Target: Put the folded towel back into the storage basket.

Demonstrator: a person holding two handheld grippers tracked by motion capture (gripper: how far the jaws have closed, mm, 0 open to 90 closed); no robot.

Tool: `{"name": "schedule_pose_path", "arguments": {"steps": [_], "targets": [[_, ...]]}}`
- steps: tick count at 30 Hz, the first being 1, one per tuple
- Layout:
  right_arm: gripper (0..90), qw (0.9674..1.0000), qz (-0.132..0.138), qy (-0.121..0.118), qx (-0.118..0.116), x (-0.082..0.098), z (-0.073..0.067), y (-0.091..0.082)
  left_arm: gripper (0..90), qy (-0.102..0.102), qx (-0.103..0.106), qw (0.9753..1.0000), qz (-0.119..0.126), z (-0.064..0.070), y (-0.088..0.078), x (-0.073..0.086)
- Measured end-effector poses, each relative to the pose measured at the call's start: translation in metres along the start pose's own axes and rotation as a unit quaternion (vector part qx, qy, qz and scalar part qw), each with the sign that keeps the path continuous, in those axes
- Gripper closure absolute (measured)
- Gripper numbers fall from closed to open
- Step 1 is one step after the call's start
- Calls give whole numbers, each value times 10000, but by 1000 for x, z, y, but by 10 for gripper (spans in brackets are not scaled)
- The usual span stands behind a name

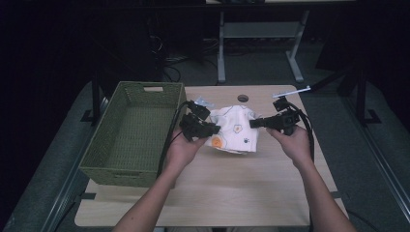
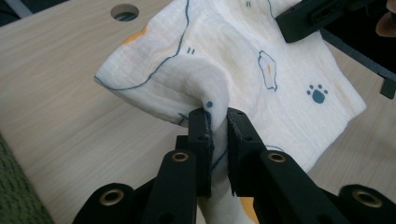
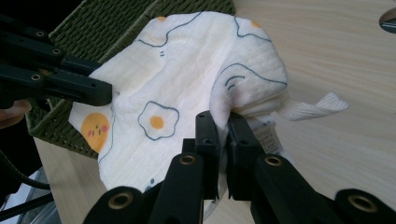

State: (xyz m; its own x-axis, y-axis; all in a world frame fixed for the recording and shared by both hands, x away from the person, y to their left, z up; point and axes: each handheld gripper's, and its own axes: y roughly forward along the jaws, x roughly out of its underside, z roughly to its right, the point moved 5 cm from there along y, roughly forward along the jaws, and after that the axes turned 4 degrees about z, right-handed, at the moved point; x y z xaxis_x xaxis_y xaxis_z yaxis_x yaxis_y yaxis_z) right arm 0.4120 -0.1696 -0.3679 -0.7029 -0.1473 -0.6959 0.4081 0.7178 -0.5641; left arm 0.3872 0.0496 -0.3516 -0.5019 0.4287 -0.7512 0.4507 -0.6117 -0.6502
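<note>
A white cloth (image 1: 236,129) printed with fried eggs and paw marks hangs between my two grippers just above the wooden table (image 1: 227,193). My left gripper (image 1: 212,129) is shut on the cloth's left edge; in the left gripper view the cloth (image 2: 224,60) bunches between its jaws at my left gripper (image 2: 218,116). My right gripper (image 1: 255,123) is shut on the cloth's right edge; the right gripper view shows the cloth (image 3: 182,74) pinched near its label by my right gripper (image 3: 224,120).
A green woven basket (image 1: 126,166) stands on the table's left part, close beside my left hand. A round cable hole (image 1: 242,98) sits at the table's far edge. Desk legs (image 1: 221,53) and cables lie beyond on the dark floor.
</note>
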Motion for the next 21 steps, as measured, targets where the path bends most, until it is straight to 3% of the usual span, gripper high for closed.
{"name": "schedule_pose_path", "arguments": {"steps": [21], "targets": [[849,9994,118,-188,-250,-38,-43,19,819,-68,-123,9996,228,-32,-52,-4]]}}
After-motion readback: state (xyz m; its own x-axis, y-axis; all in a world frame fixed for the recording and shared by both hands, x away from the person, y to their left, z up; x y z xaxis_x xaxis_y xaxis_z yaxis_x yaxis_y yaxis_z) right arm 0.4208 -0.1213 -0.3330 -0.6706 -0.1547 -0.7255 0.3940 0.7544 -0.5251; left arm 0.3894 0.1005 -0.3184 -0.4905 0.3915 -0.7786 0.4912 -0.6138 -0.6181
